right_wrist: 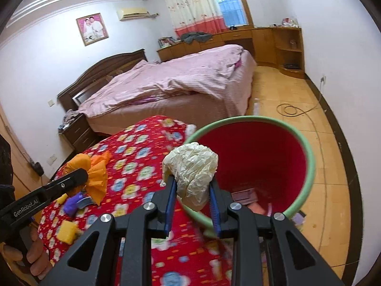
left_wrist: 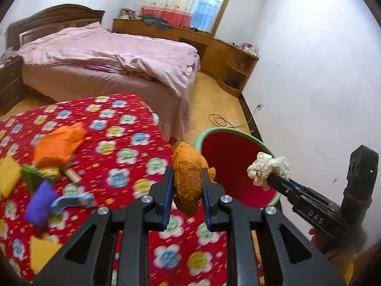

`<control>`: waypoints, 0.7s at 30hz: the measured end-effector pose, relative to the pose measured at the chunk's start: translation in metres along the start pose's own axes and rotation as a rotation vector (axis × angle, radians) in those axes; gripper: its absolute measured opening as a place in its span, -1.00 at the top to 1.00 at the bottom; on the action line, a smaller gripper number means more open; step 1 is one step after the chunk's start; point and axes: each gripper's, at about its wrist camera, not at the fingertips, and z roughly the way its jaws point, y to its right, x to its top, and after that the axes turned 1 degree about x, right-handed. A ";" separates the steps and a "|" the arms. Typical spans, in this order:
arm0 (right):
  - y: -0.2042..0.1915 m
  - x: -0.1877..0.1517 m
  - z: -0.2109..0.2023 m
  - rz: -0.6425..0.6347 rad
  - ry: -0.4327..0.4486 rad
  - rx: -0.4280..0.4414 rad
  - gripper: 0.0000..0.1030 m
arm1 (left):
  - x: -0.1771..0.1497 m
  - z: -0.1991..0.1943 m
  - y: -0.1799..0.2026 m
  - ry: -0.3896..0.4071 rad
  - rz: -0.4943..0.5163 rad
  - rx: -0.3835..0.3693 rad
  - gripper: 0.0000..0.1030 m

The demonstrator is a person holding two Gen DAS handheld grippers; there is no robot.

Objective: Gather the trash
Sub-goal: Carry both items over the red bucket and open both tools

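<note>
The left claw (left_wrist: 187, 181) is closing on an orange paper ball (left_wrist: 188, 178), with one blue pad pressing each side, in the lower middle of the left wrist view. The right claw (right_wrist: 193, 188) is gripping a cream paper ball (right_wrist: 191, 169) in the same way, in the middle of its own view. The cream ball is hanging over the near rim of the bin (right_wrist: 307, 162), which is filling the right half of the right wrist view; its inside is red and its rim is green. The orange ball is sitting a little left of the bin rim in the left wrist view, so it seems not yet over the opening.

Both balls are looking very light and soft. The creases are showing that the paper is giving under the pads, so I judge a hold across the thick middle is best, as both claws are doing now. A hold on a loose edge could tear or slip.

More scraps are lying on the red flowered cloth (left_wrist: 123, 143) at the left of the left wrist view: an orange bag (left_wrist: 58, 145), a purple piece (left_wrist: 39, 205) and yellow pieces (left_wrist: 8, 178). They are looking blurred, but also light.

For writing, the right claw's body is showing "DAS" (left_wrist: 315, 217) at the lower right of the left wrist view. The left claw's arm is carrying "GenRobot.AI" (right_wrist: 26, 209) at the lower left of the right wrist view. On the paper and the bin I am reading no label.
</note>
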 end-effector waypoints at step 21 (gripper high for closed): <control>0.080 0.016 0.051 0.037 -0.086 -0.081 0.45 | 0.008 0.099 0.067 -0.115 0.100 -0.041 0.59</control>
